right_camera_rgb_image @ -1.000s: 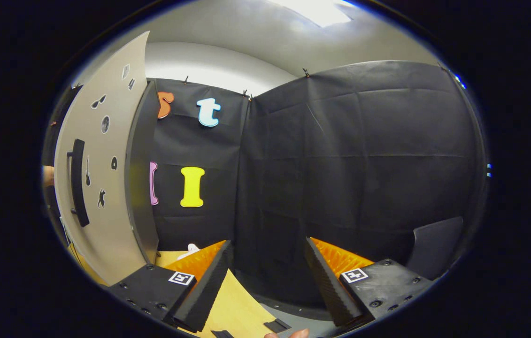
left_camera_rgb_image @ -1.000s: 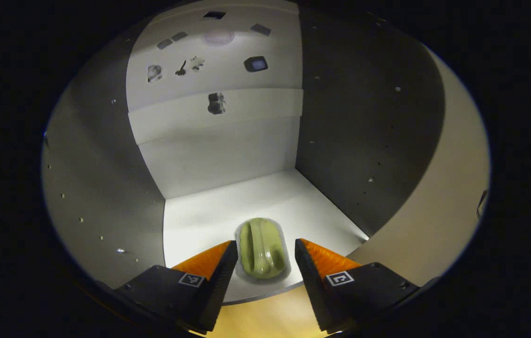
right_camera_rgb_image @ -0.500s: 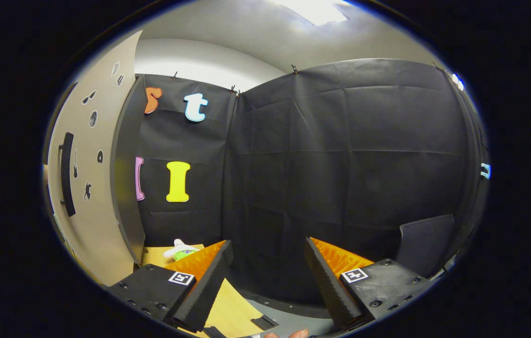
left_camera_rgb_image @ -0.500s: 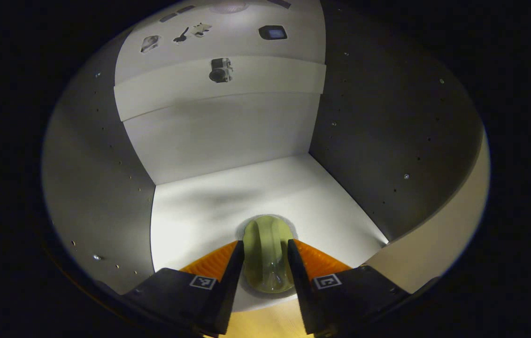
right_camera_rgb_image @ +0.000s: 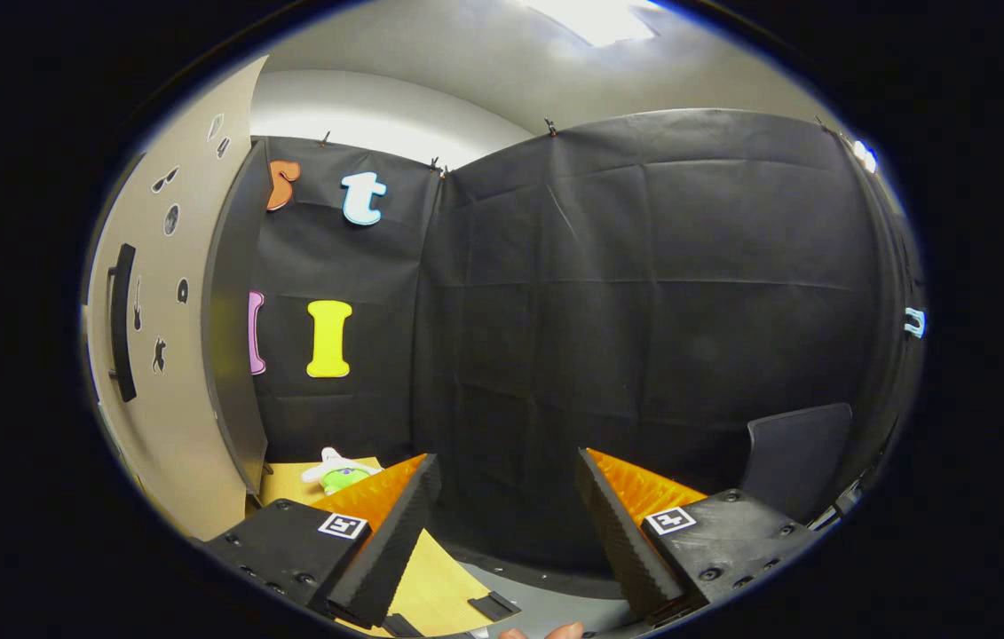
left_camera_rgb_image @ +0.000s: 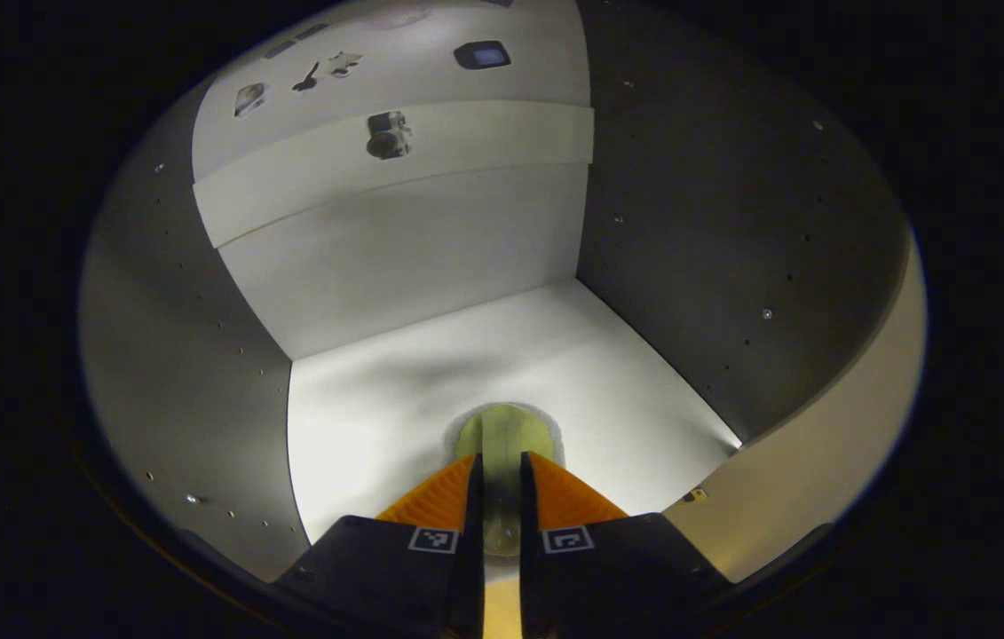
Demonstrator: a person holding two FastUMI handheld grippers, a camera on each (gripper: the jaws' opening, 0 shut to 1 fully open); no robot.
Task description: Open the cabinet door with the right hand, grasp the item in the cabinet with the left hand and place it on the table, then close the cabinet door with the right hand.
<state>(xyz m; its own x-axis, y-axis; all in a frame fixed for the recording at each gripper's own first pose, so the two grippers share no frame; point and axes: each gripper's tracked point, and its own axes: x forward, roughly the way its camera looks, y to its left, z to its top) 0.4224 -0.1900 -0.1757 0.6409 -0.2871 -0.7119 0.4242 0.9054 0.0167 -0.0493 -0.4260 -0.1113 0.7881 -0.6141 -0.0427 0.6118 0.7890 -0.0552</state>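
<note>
because the cabinet door (right_camera_rgb_image: 169, 355) is swung open, the green item (left_camera_rgb_image: 502, 435) on the cabinet floor (left_camera_rgb_image: 377, 417) is clamped by the left hand-held gripper (left_camera_rgb_image: 499, 497); the right hand-held gripper (right_camera_rgb_image: 502, 506) is held open, clear.

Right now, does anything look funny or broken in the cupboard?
Nothing looks broken or spilled. The left gripper is pinching the rounded pale green item on the cabinet's white shelf, and it sits flat. The beige cabinet door stands open, and the right gripper is open with nothing between its fingers.
</note>
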